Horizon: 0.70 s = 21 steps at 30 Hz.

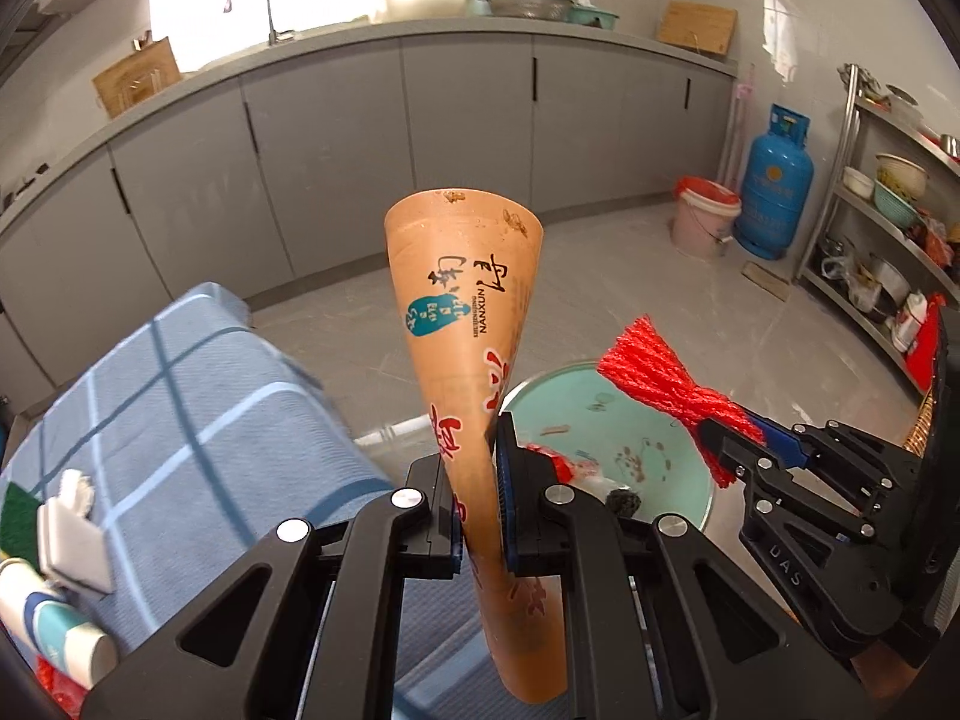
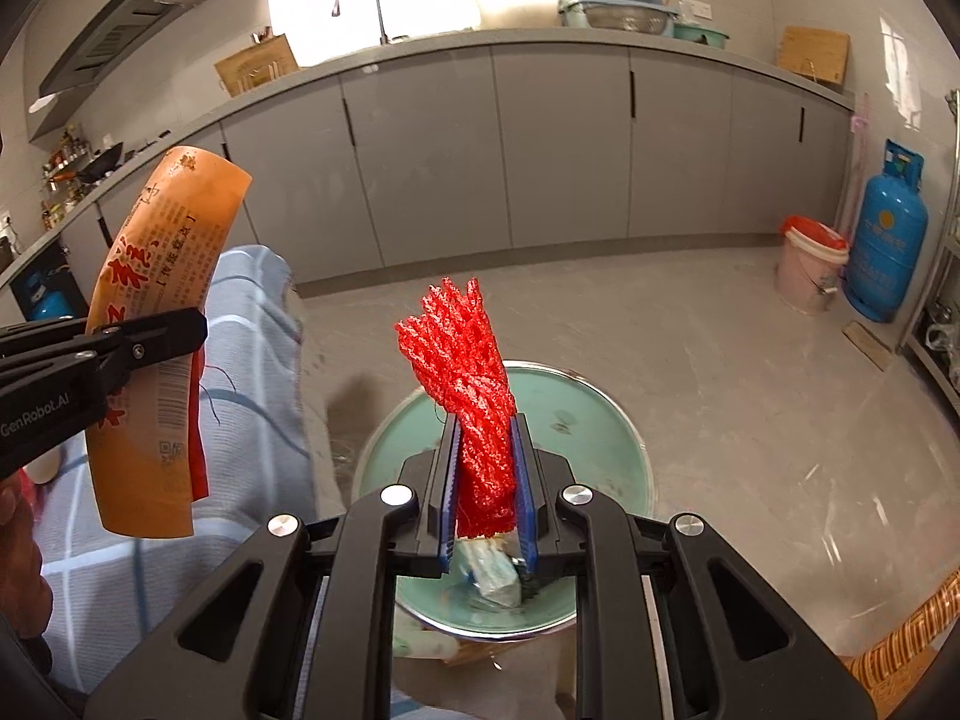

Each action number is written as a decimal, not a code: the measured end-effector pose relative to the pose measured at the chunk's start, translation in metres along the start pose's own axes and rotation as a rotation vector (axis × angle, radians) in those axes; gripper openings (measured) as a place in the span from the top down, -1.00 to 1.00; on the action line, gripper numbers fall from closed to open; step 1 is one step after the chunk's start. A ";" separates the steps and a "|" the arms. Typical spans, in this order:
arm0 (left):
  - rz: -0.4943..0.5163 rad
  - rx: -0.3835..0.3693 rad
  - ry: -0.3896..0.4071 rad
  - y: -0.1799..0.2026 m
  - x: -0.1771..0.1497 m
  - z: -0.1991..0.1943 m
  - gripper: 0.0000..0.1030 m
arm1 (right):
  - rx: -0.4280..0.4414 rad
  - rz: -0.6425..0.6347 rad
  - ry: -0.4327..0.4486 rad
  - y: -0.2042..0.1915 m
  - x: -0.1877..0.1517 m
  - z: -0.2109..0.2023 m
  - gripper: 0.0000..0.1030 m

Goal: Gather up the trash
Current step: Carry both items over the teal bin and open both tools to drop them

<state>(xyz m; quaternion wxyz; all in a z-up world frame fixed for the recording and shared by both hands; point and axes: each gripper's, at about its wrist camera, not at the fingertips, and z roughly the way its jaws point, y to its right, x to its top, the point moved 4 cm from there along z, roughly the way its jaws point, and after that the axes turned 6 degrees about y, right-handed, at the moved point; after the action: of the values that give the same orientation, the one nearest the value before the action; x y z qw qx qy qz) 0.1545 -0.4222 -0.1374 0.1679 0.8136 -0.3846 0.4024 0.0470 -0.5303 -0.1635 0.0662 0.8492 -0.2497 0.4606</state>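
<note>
My left gripper [image 1: 477, 492] is shut on an orange food wrapper [image 1: 468, 324] with red and black print, held upright above the blue checked cloth [image 1: 180, 420]. The wrapper also shows in the right wrist view [image 2: 162, 336] at the left. My right gripper [image 2: 485, 480] is shut on a bunch of red mesh netting [image 2: 468, 372], held over a round teal bin [image 2: 576, 420]. In the left wrist view the netting [image 1: 660, 378] and right gripper [image 1: 729, 432] hang over the same bin [image 1: 600, 420]. Crumpled white and blue trash [image 2: 492, 576] lies inside the bin.
Grey kitchen cabinets [image 1: 360, 138] run along the back with a sink faucet [image 1: 264, 6]. A blue gas cylinder [image 1: 774, 180] and a pink bucket [image 1: 705, 216] stand at the right. A metal shelf rack [image 1: 888, 222] holds bowls. A tube [image 1: 54, 624] and a clip [image 1: 72, 534] lie on the cloth.
</note>
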 end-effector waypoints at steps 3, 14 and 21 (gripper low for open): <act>0.000 -0.023 -0.020 0.007 -0.001 0.013 0.79 | -0.016 0.008 -0.017 0.012 -0.003 0.009 0.65; 0.027 -0.050 -0.072 0.031 -0.006 0.055 0.77 | -0.048 0.024 -0.056 0.037 -0.012 0.037 0.65; 0.028 -0.054 -0.100 0.032 -0.015 0.073 0.45 | -0.056 0.029 -0.076 0.046 -0.019 0.055 0.45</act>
<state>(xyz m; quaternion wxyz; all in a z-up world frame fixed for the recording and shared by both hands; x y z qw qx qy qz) 0.1631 -0.4781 -0.1953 0.1645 0.8225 -0.4146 0.3529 0.0576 -0.5827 -0.2155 0.0738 0.8602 -0.2769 0.4219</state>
